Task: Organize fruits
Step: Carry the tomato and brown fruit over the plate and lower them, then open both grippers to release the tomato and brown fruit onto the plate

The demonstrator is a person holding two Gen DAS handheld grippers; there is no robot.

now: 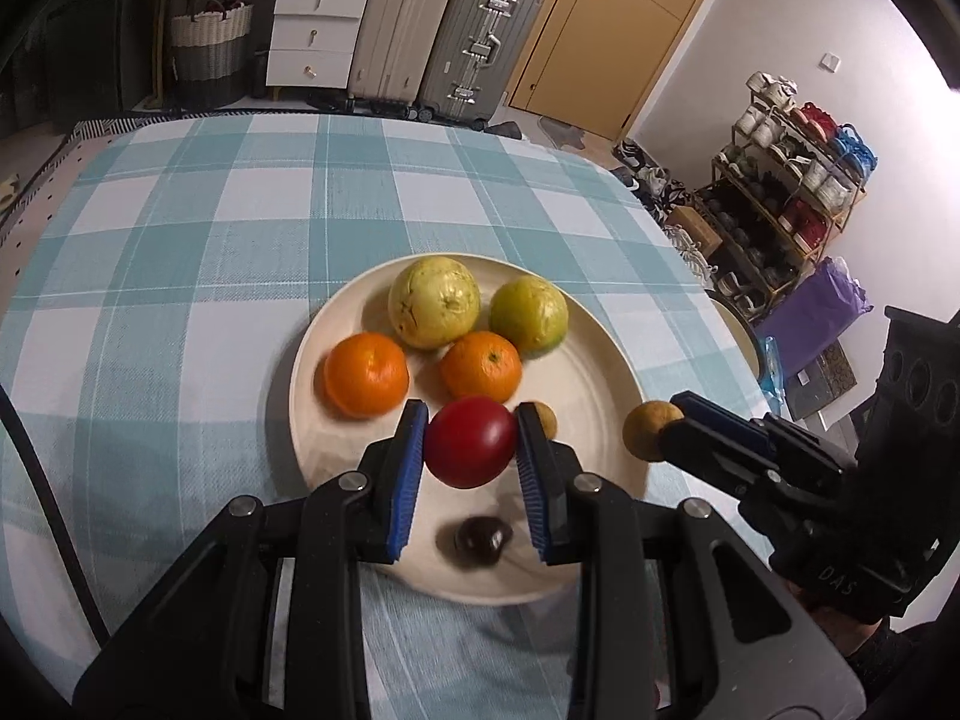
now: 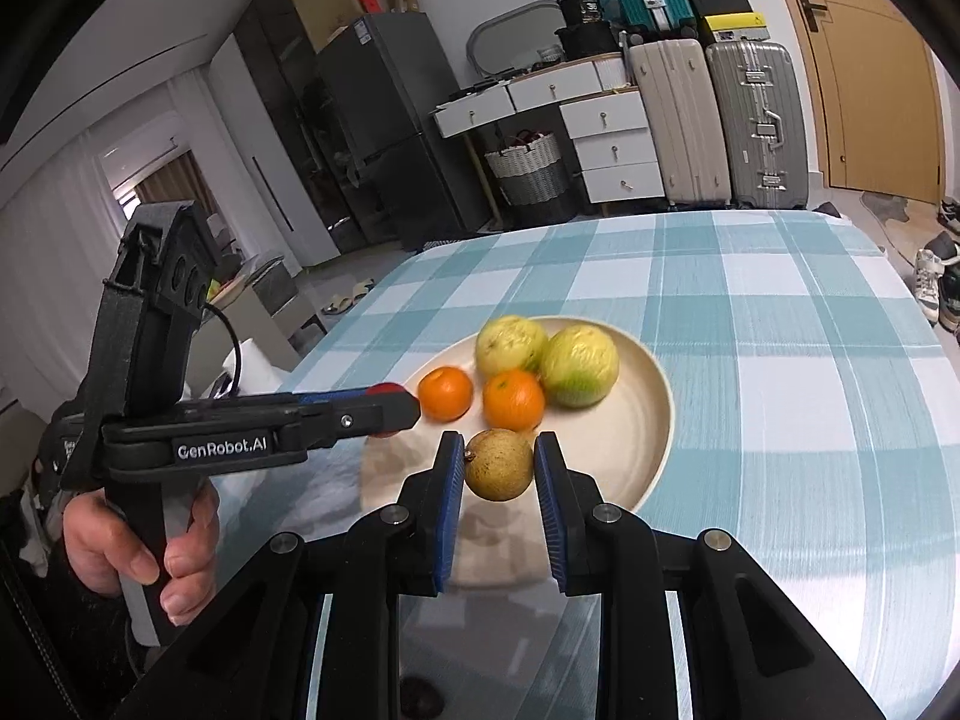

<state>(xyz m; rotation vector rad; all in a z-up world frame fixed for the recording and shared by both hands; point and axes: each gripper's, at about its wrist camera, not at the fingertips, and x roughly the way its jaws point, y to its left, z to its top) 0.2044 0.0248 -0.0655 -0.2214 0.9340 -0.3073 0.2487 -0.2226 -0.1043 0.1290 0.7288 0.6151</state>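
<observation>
Above the round cream plate (image 1: 606, 360), our left gripper (image 1: 471, 441) held a red round fruit (image 1: 470, 441) and our right gripper (image 2: 499, 465) a small brownish-yellow fruit (image 2: 499, 464). Two oranges (image 1: 366, 373) and two green-yellow fruits (image 1: 433, 302) already lay there; both held ones remained to place.

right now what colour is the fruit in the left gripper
Red. The round fruit clamped in the left gripper shows best in the left wrist view.
</observation>
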